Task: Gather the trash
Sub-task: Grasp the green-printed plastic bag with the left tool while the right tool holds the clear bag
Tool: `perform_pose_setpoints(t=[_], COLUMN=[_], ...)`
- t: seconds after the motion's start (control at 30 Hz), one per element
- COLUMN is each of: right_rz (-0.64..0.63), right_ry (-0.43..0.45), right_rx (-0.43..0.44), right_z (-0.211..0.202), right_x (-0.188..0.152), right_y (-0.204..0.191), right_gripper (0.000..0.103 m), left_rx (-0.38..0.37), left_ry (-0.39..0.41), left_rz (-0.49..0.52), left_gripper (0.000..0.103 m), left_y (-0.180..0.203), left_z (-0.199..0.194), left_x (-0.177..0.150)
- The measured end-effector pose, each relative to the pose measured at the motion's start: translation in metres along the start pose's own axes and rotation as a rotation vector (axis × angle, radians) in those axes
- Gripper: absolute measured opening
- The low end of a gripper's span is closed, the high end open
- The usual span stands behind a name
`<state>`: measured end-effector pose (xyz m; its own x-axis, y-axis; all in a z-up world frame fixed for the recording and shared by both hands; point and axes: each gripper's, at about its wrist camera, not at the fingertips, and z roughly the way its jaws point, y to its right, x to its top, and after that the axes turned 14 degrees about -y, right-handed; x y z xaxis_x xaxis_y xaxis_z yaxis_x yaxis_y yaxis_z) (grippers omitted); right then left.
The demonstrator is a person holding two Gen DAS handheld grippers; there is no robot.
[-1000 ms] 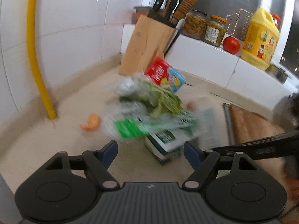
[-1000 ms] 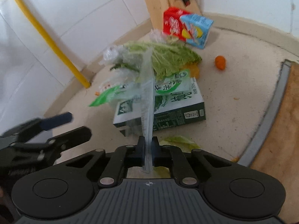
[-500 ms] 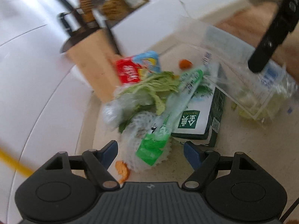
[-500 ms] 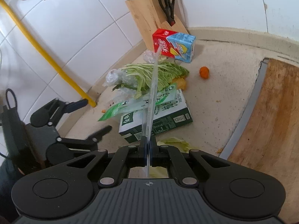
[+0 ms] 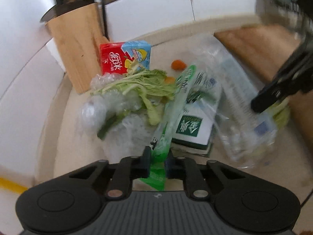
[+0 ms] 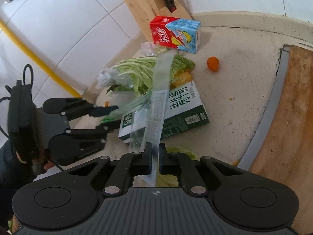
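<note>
Both grippers now gripped trash. Half a second before, the left gripper (image 5: 157,161) was open; its fingers had since closed on the green wrapper (image 5: 166,129). The right gripper (image 6: 155,159) stayed clamped on the clear bag (image 6: 156,105) above the counter (image 6: 242,74), ready for loading.

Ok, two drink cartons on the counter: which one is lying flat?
The green-and-white milk carton lies flat on its broad side under the wrappers. The red-and-blue tea carton stands up by the knife block.

Two drink cartons, red-blue (image 6: 174,34) and green (image 6: 174,111); one cabbage leaf (image 6: 140,72); one knife block (image 6: 148,5); two grippers.
</note>
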<state>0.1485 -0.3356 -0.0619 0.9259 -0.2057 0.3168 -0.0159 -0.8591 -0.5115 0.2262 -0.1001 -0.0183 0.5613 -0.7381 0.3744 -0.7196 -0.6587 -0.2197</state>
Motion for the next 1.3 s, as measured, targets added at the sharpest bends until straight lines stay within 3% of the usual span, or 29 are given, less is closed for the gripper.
perform_pose_setpoints(t=[0.2, 0.33, 0.4, 0.5, 0.53, 0.57, 0.6, 0.73, 0.87, 1.07, 1.23, 1.3], right_rz=[-0.013, 0.003, 0.033, 0.052, 0.054, 0.057, 0.06, 0.083, 0.104, 0.078, 0.08, 0.075], right_ry=[-0.003, -0.019, -0.022, -0.026, -0.026, -0.021, -0.011, 0.01, 0.001, 0.006, -0.007, -0.006], right_rx=[-0.014, -0.009, -0.007, -0.013, -0.002, 0.003, 0.002, 0.049, 0.07, 0.054, 0.061, 0.062], right_z=[-0.017, -0.012, -0.005, 0.004, 0.006, 0.007, 0.008, 0.014, 0.021, 0.016, 0.022, 0.022], right_x=[-0.018, -0.02, -0.016, -0.013, -0.011, -0.01, -0.009, -0.003, -0.003, -0.007, -0.004, -0.003], right_y=[-0.01, -0.008, -0.003, 0.001, 0.003, 0.004, 0.006, 0.013, 0.019, 0.012, 0.012, 0.011], right_gripper=[0.005, 0.008, 0.014, 0.032, 0.051, 0.064, 0.067, 0.067, 0.068, 0.067, 0.067, 0.067], left_rx=[-0.118, -0.093, -0.08, -0.085, -0.087, -0.088, -0.091, -0.09, -0.01, 0.047, 0.019, -0.003], left_ry=[0.062, 0.051, 0.043, 0.063, 0.066, 0.067, 0.066, 0.034, 0.015, -0.003, -0.039, -0.02], left_rz=[-0.1, -0.119, -0.153, -0.211, -0.225, -0.236, -0.248, -0.264, -0.248, -0.124, -0.114, -0.121], left_gripper=[0.007, 0.01, 0.025, 0.047, 0.049, 0.053, 0.055, 0.055, 0.055, 0.063, 0.062, 0.054], left_y=[0.013, 0.022, 0.02, 0.013, 0.01, 0.009, 0.007, 0.008, 0.008, 0.003, -0.004, -0.004], left_z=[-0.033, -0.025, -0.018, -0.011, -0.009, -0.007, -0.003, 0.01, 0.016, 0.019, 0.035, 0.032], left_x=[-0.031, -0.037, -0.033, -0.027, -0.024, -0.022, -0.019, -0.013, -0.012, -0.007, 0.0, -0.001])
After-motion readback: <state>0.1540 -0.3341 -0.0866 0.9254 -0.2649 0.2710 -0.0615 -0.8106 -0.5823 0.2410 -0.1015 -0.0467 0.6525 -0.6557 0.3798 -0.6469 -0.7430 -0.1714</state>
